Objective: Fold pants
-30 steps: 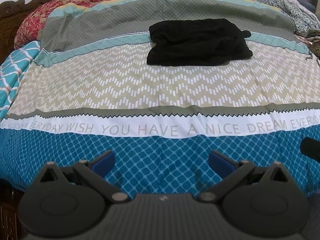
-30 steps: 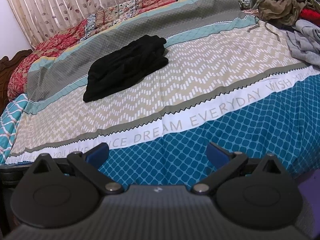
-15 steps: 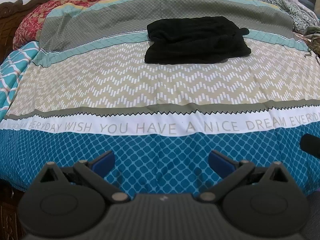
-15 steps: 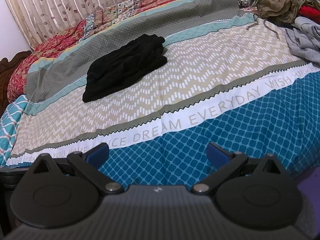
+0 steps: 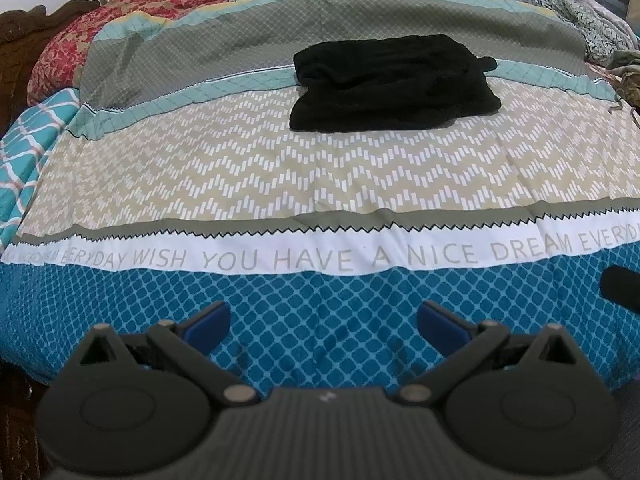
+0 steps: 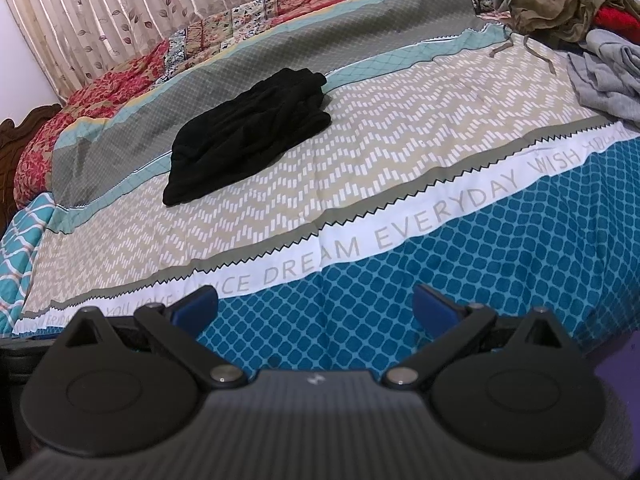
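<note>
The left gripper [image 5: 323,320] hovers over the bedspread's [image 5: 320,320] near blue edge, its 2 fingers spread wide and holding nothing. The black pants [image 5: 394,82] lie bunched at 12 o'clock, well apart. The right gripper [image 6: 315,307] is likewise spread and empty, with the pants [image 6: 250,130] at 11 o'clock and a clothes pile [image 6: 572,4] at 2 o'clock.

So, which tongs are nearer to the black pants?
Left, slightly. The left tongs face the black pants straight ahead; the right tongs have them ahead and off to the left. Both are far back, open.
</note>
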Tool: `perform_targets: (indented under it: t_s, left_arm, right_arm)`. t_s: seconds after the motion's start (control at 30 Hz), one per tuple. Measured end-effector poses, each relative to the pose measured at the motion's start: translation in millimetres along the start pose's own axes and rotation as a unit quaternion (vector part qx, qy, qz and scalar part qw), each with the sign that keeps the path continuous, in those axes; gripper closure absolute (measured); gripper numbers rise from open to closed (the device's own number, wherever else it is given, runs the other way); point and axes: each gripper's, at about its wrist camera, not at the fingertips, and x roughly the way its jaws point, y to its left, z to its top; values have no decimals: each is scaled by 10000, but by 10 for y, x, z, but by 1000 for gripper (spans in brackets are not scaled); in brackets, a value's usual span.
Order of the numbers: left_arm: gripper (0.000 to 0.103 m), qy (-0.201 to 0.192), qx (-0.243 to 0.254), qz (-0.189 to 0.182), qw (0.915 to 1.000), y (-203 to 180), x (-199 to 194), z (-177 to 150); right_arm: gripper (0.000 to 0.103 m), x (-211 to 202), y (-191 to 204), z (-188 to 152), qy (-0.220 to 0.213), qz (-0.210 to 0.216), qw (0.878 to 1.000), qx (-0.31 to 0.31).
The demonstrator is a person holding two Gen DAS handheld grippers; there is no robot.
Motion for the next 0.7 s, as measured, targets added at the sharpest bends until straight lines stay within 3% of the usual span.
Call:
perform_targets:
  t_s: [0.7]
  left_arm:
    - [0,-318,160,-62,9993,-52,-150,46]
  right_arm:
    - [0,-60,74,28,-182,6,9998,-30]
